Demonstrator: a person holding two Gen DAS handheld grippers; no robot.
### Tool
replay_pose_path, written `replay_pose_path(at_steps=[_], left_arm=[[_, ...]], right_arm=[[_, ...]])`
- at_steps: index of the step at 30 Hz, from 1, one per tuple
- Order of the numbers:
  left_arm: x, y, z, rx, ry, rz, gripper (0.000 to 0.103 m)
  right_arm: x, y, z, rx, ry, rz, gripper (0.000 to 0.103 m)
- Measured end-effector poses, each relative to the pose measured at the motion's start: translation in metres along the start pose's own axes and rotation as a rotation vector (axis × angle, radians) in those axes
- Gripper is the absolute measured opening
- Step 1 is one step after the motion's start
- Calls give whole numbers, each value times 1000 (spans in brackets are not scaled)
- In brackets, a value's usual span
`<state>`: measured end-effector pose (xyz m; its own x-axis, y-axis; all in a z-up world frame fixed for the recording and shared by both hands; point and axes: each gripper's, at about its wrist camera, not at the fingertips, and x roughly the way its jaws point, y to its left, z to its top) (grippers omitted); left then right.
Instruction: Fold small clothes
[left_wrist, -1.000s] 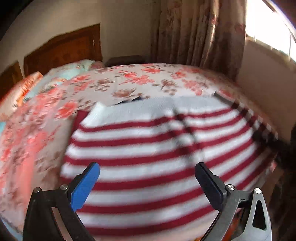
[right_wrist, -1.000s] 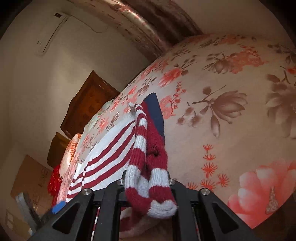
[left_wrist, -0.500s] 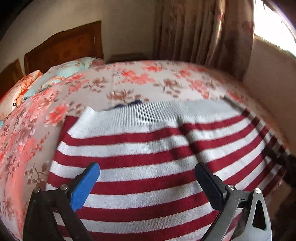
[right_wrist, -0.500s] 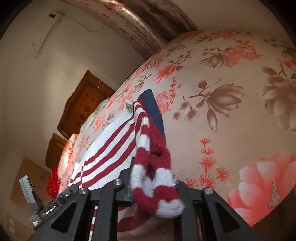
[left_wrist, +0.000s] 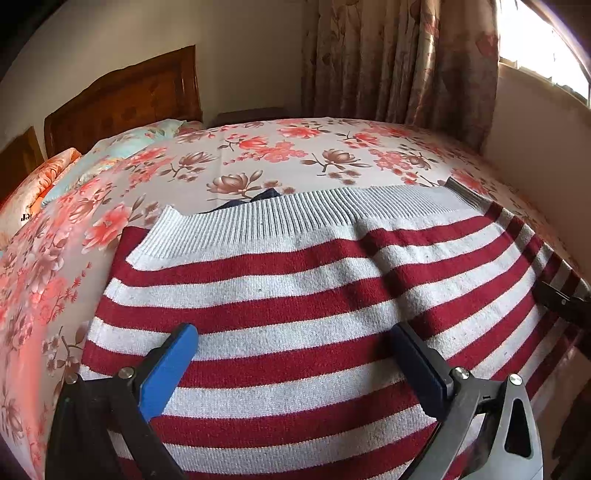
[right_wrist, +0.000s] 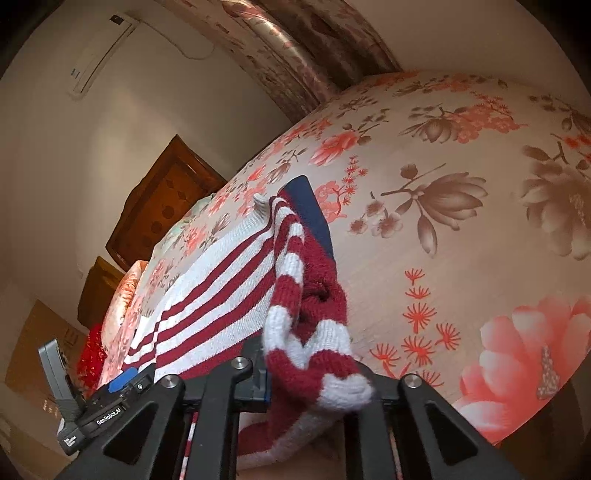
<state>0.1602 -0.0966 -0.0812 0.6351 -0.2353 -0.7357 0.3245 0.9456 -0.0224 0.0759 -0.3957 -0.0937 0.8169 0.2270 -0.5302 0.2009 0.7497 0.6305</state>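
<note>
Right hand-held gripper (right_wrist: 314, 384) clenched on red-and-white striped knit sweater (left_wrist: 288, 314); left hand-held gripper (left_wrist: 295, 365) released above it, on floral-sheeted bed (left_wrist: 332, 155).

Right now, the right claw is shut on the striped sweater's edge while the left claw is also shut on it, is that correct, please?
Not quite: the left claw is open above the striped sweater, gripping nothing, as the left wrist view shows. The right claw is indeed shut on the sweater's edge.
</note>
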Motion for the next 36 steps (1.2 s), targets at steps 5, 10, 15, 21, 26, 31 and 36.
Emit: replay_pose_path(at_steps=[5,10,15,21,26,31,36], left_arm=[[0,0,0,-1,0,0,103],[-9,9,-1,-40,-27,-77,103],[-47,52,-8,-160,-144,-146,103],[-71,125,-26,-348,-202,-101,103],[-86,157,-44,-424,-209,-138,103],[-95,168,-60,-474,-186,-288,103],[-75,156,-43,-530,-77,-566,103]], right_arm=[[-1,-1,0,20,-9,6,12],[-8,9,4,39,-35,23,11],[-18,62,17,-86,-94,36,11],[2,179,0,-426,-132,26,11],[53,260,-90,-898,-44,-10,11],[82,256,-160,-1130,27,-39,11],[64,256,-149,-1093,-25,12,9]])
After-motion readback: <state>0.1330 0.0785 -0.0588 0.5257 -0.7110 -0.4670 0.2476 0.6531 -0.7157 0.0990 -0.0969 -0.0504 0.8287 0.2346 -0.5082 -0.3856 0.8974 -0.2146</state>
